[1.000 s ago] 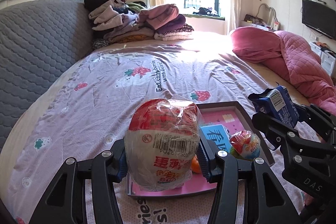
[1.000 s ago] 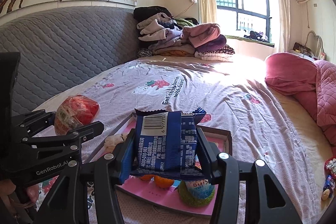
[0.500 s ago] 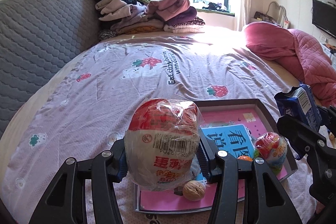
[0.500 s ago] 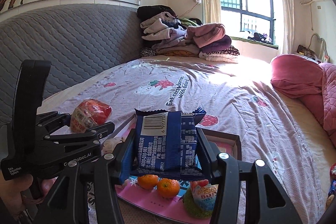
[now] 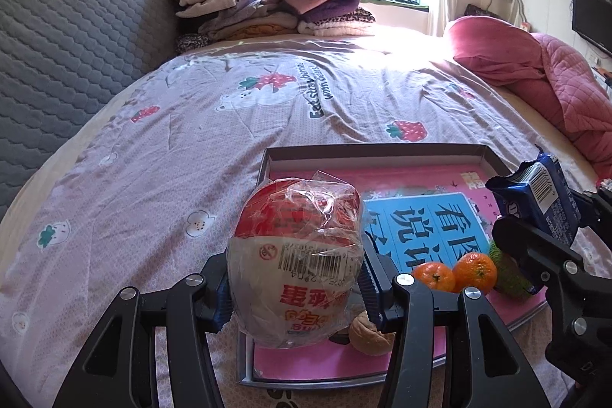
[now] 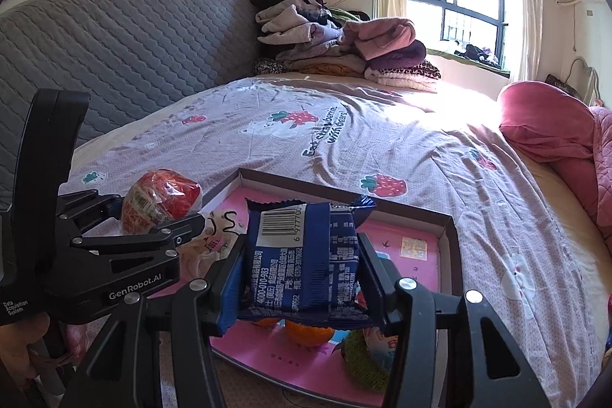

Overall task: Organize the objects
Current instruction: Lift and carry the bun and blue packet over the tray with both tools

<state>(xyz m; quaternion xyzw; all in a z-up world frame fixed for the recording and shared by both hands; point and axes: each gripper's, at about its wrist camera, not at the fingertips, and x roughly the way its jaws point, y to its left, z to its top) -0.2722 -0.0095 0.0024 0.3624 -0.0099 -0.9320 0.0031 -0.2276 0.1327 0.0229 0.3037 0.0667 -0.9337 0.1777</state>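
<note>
My left gripper [image 5: 296, 278] is shut on a red-and-white egg-shaped snack in clear wrap [image 5: 296, 262], held above the near left corner of a shallow pink-lined box [image 5: 375, 151]. It also shows in the right wrist view [image 6: 160, 203]. My right gripper [image 6: 302, 274] is shut on a blue snack packet [image 6: 306, 259], held over the box [image 6: 445, 236]; the packet shows at the right in the left wrist view [image 5: 539, 197]. In the box lie two tangerines [image 5: 455, 272], a walnut [image 5: 369, 335] and a green-wrapped item [image 5: 508, 274].
The box rests on a purple strawberry-print bedsheet [image 5: 229, 125]. A grey quilted headboard [image 5: 69, 37] stands at the left. A pile of folded clothes [image 5: 267, 6] lies at the far end. A pink quilt [image 5: 535, 71] lies at the right.
Both grippers have drawn back and up from the box with their loads still held. More of the box floor, the tangerines and the walnut have come into view.
</note>
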